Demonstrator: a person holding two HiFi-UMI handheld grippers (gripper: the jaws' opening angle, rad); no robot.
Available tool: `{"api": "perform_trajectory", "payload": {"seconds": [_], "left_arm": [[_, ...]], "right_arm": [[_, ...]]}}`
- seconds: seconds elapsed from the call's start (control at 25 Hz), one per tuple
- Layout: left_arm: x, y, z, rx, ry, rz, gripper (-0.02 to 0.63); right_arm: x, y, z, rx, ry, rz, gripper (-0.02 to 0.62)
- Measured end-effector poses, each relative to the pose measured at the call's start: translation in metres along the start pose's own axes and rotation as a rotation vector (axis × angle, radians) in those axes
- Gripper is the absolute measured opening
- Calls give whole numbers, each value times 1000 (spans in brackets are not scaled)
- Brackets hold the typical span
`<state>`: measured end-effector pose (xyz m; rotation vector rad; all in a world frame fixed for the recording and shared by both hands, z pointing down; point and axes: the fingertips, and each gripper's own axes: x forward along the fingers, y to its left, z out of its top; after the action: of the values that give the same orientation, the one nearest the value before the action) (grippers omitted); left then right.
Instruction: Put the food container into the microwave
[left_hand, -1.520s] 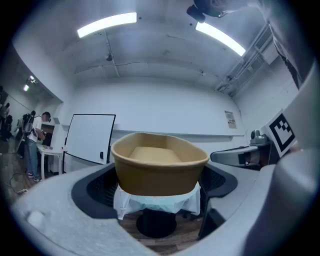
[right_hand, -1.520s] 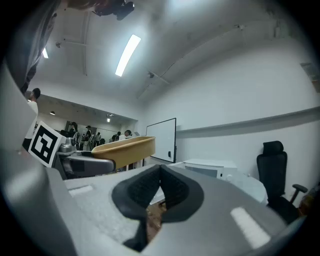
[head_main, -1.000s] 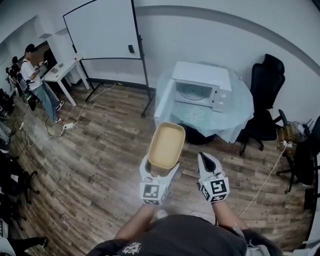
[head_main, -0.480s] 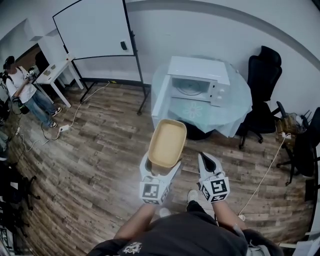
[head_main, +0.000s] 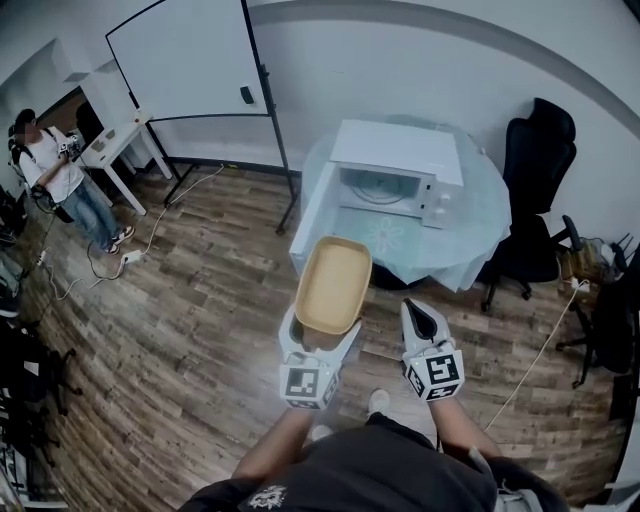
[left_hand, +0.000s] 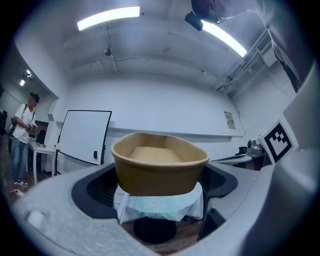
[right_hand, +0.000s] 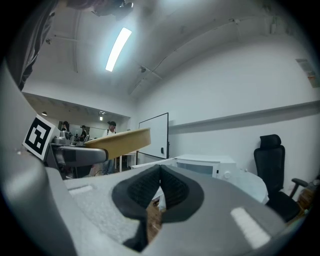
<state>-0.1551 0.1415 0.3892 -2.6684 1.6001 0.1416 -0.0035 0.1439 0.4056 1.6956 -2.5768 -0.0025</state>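
With left gripper (head_main: 318, 335) fingers clamping the tan oval paper food container (head_main: 333, 285) and right gripper (head_main: 420, 316) fingers closed empty, we should carry it level into the open white microwave (head_main: 395, 165).

A white microwave oven (head_main: 396, 172), its door swung open, stands on the round table (head_main: 478, 232) draped in pale green flowered cloth.

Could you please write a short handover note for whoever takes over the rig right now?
Left gripper: shut on the food container, held up in the air, not yet at the microwave.
Right gripper: shut, empty, beside the left one.
Microwave: on the round table ahead, door open.
Done: container picked up, door open.
Left: step closer, set the container inside, release.
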Motion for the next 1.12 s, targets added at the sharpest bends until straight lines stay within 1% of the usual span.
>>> {"api": "perform_trajectory", "payload": {"seconds": [0.28,0.4,0.6,0.72,0.84,1.12], "left_arm": [[48,-8,-6,20,18,34,520],[68,-12,-9,43,26,47,520],[98,-22,-16,52,44,66,520],[113,-29,-25,55,61,82,520],[131,-34,-27,54,56,102,520],[159,-22,-30,52,56,137,520]], "right_arm": [[29,-46,-1,22,-7,39,2],[37,-65,-3,26,-12,56,2],[48,-98,-8,34,-12,71,2],[54,-113,-9,41,-12,86,2],[62,-126,-10,41,-15,101,2],[82,-145,-17,54,-3,115,2]]}}
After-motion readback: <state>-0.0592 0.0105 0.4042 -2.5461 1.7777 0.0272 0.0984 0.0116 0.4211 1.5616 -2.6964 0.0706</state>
